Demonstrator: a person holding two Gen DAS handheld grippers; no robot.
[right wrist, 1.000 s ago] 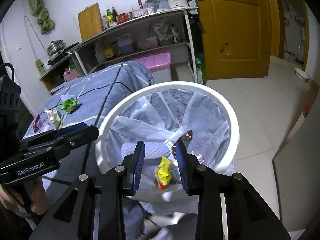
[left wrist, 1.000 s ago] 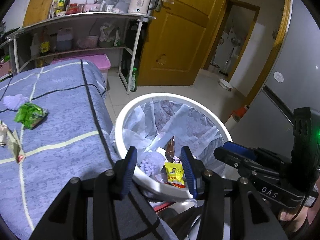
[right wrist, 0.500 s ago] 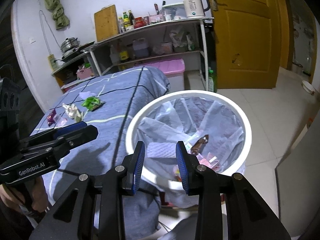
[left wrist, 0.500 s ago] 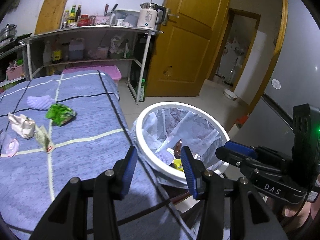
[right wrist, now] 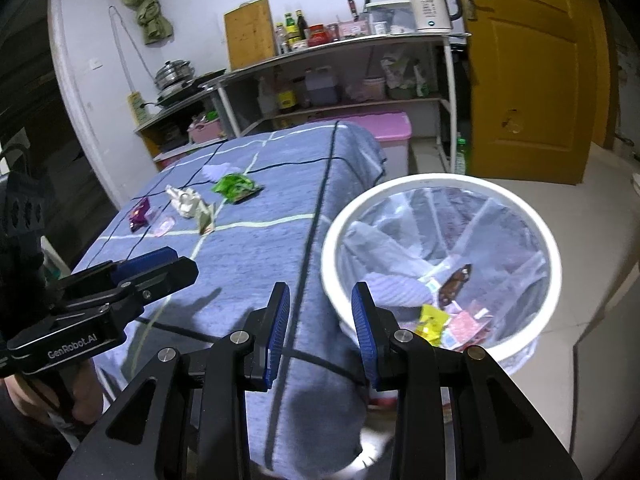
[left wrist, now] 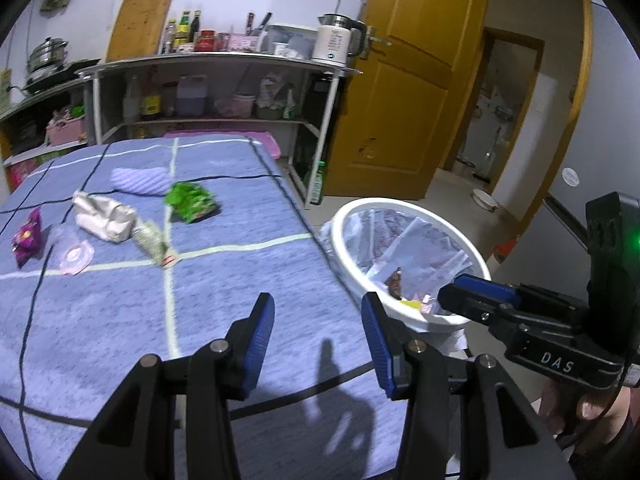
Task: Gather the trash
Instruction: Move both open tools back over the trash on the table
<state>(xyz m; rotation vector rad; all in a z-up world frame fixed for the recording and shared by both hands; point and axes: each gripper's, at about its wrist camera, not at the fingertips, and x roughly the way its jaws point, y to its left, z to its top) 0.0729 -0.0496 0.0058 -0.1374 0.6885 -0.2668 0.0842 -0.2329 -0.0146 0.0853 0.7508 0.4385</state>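
Several pieces of trash lie on the blue checked table [left wrist: 224, 280]: a green wrapper [left wrist: 191, 201] [right wrist: 236, 187], a crumpled white bag [left wrist: 105, 216] [right wrist: 185, 201], a small packet [left wrist: 154, 243], a pink lid [left wrist: 75, 257], a purple wrapper [left wrist: 27, 237] [right wrist: 138, 213] and a lilac piece [left wrist: 140, 179]. A white bin [right wrist: 532, 220] [left wrist: 344, 224] lined with a clear bag stands beside the table's right edge and holds several wrappers. My left gripper [left wrist: 318, 336] is open and empty over the table's near part. My right gripper [right wrist: 320, 320] is open and empty over the table edge next to the bin.
A metal shelf [left wrist: 224, 64] with bottles, a kettle [left wrist: 334, 43] and a cutting board stands behind the table. A pink box [right wrist: 384, 128] sits under it. A yellow door [left wrist: 416, 92] is at the back right. Tiled floor surrounds the bin.
Both grippers have drawn back and swung left from over the bin toward the table. The trash on the table has come further into view. Both stay open and empty.
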